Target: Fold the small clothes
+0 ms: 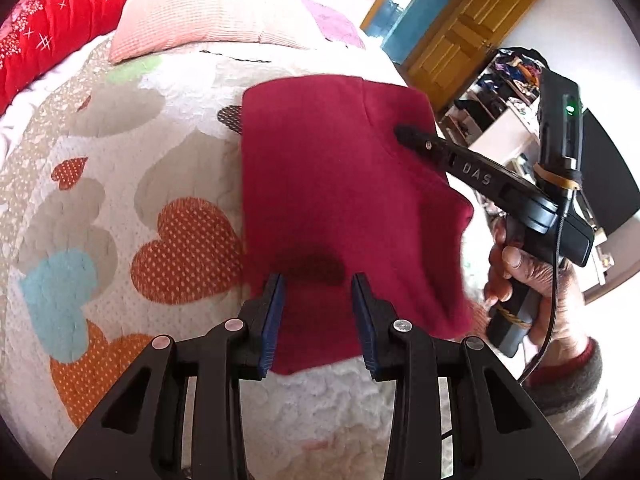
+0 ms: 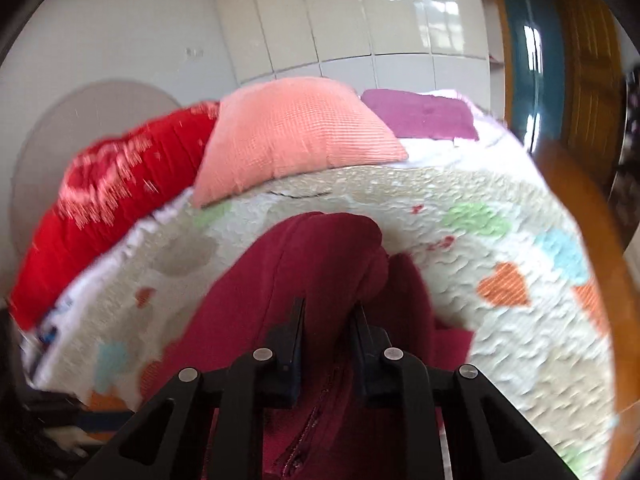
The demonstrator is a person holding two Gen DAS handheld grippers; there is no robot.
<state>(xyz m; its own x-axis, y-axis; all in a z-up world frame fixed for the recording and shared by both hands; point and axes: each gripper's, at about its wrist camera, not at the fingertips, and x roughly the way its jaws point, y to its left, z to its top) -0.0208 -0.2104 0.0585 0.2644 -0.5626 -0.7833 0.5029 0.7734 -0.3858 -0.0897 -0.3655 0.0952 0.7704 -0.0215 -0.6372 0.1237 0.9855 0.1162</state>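
Observation:
A dark red garment lies folded on the heart-patterned quilt. My left gripper is open just above its near edge, with a blue-padded finger on either side, holding nothing. My right gripper reaches in from the right and its tip rests on the garment's upper right part. In the right wrist view the garment bunches up between the fingers of the right gripper, which stand a little apart around the cloth. A zipper runs below them.
A red pillow, a pink pillow and a purple patch lie at the bed's head. A wooden door and cluttered shelves stand to the right. The wooden bed edge curves at the right.

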